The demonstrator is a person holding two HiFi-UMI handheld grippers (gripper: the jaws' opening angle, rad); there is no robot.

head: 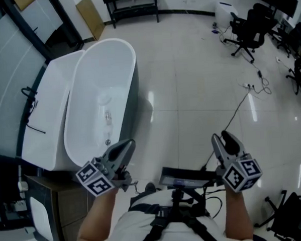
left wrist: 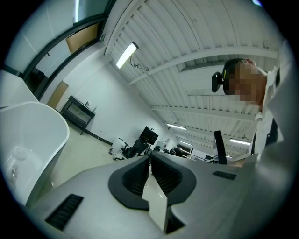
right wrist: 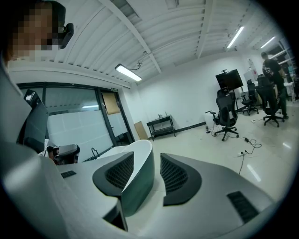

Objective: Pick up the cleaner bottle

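While the view is too faint to be sure, the pale shape lying inside the white bathtub at far left looks like the cleaner bottle. Nearer, the left gripper has its jaws pressed together and empty. At right, the right gripper has its jaws spread and empty.

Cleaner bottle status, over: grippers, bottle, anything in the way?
Left gripper shut, empty. Right gripper open, empty. Bottle not made out; faint small items in tub. Nothing blocks the tub.
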